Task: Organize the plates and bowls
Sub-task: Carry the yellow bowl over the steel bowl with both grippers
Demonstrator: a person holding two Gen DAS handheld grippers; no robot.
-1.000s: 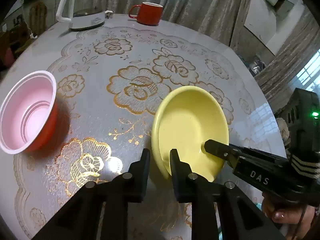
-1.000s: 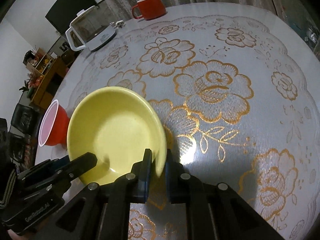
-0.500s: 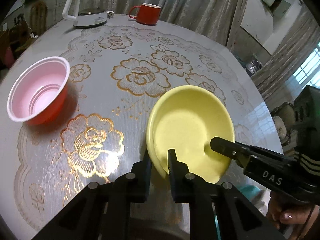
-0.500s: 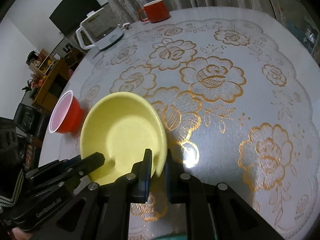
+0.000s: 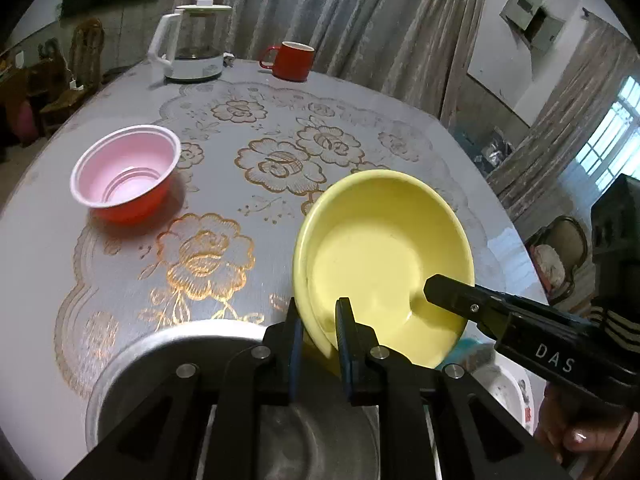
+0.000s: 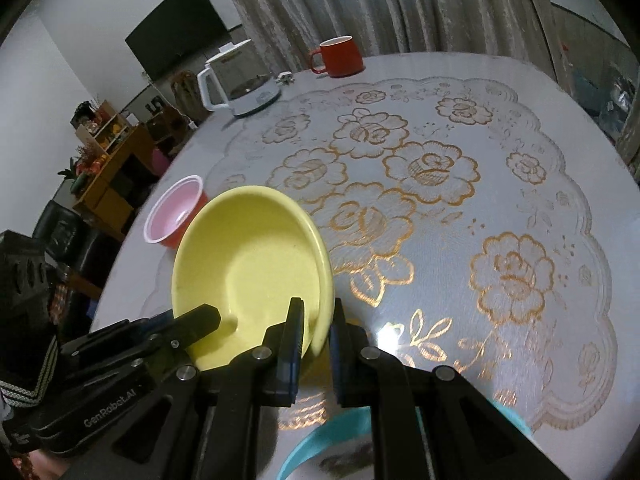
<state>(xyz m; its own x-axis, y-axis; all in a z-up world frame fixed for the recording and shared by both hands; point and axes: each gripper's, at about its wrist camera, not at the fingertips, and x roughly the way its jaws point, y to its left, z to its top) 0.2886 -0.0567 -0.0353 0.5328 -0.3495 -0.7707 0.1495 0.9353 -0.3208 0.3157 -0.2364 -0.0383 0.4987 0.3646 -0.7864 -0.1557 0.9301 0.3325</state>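
A yellow bowl (image 5: pixel 384 256) is held up above the table's near edge by both grippers. My left gripper (image 5: pixel 318 320) is shut on its left rim. My right gripper (image 6: pixel 316 328) is shut on its right rim, and the bowl shows in the right wrist view (image 6: pixel 248 264) too. A red bowl with a pink inside (image 5: pixel 126 172) stands on the table to the left, also in the right wrist view (image 6: pixel 176 216). A metal plate (image 5: pixel 168 364) lies under my left gripper. A teal dish (image 6: pixel 324 440) lies under my right gripper.
The round table (image 5: pixel 280 128) has a lace cloth with gold flowers. A white kettle (image 5: pixel 192 44) and a red mug (image 5: pixel 290 60) stand at the far edge. A white dish (image 5: pixel 508 384) sits low at the right. Chairs and a shelf stand beyond the table.
Both grippers have lifted the yellow bowl and drawn it back toward the near edge. The metal plate and the teal dish have come into view beneath them.
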